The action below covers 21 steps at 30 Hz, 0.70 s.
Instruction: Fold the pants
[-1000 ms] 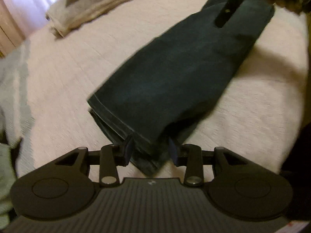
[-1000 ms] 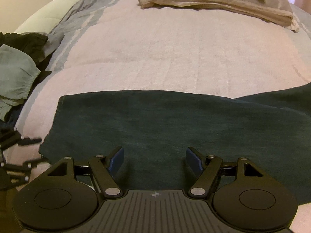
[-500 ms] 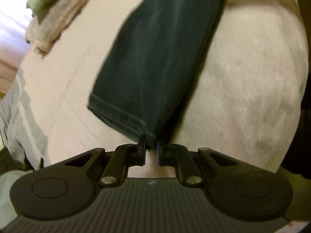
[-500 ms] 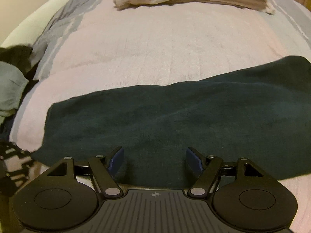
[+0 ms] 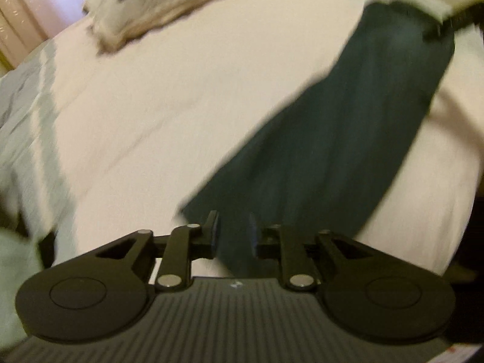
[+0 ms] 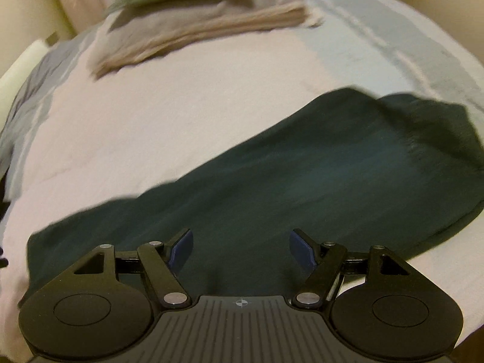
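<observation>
Left wrist view
Left claw [image 5: 233, 233]: fingers drawn close, pinching the near end of the pants between the pads.
Pants [image 5: 338, 139]: dark green, a long narrow band running from the claw diagonally up and to the right across the bed; picture blurred.
Bed [image 5: 169, 103]: pale pink cover with a grey-blue striped edge at left.
Folded blankets [image 5: 169, 9]: beige stack at the far end of the bed, well apart from the pants.
Right claw [image 5: 453, 21]: dark shape at the far end of the pants, too blurred to read.

Right wrist view
Right claw [image 6: 241, 248]: fingers spread wide, nothing between the blue pads; it hovers over the near edge of the pants.
Pants [image 6: 302, 181]: lying across the bed [image 6: 151, 127], left end low and flat, right end bunched.
Folded blankets [image 6: 196, 30]: beige stack with a green item on top, at the far end.
</observation>
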Motion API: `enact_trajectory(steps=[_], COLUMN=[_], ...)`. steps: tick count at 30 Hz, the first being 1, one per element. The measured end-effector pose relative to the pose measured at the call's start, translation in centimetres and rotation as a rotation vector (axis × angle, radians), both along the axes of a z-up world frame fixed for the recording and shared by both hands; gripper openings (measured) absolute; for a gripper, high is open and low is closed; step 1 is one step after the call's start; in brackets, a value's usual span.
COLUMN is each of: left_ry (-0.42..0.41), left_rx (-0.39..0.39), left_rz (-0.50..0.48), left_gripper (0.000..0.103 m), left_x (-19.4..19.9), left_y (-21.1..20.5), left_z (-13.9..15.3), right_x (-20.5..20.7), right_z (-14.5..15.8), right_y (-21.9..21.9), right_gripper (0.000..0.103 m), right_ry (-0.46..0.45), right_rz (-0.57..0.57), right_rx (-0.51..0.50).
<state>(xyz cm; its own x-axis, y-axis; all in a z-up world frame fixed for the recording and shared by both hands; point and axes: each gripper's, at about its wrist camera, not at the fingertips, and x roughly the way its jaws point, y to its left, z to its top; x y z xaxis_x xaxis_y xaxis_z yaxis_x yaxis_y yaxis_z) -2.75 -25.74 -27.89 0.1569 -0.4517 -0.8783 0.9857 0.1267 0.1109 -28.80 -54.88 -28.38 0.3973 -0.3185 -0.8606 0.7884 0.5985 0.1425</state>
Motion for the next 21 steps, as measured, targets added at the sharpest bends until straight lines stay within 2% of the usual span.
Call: enact_trajectory(steps=[2,7,12,16,21], left_ry=[0.062,0.147,0.247,0.324,0.368], left_rx=[-0.04,-0.121,-0.122,-0.118,-0.109], left_rz=[0.003,-0.04,-0.084,-0.102,-0.148], left_gripper=[0.02,0.024,0.025,0.027,0.029], left_x=[-0.2,-3.3,-7.8,-10.9,-13.8], left_y=[-4.0,-15.0,-26.0,-34.5,-42.9], left_z=[0.6,1.3,-0.7,-2.5,-4.2], right_x=[-1.3,-5.3,-10.9,-16.4,-22.8], right_z=[0.6,1.3,0.6,-0.9,-4.7], right_y=[-2.5,-11.6,-21.9,-30.5,-39.9], right_gripper=[0.068,0.068,0.068,0.068,0.067], right_ry=[0.013,0.075,0.087,0.129,0.118], right_rz=[0.009,0.108,0.106,0.036,-0.091], right_rx=[-0.038,-0.137,-0.143,-0.121,-0.009])
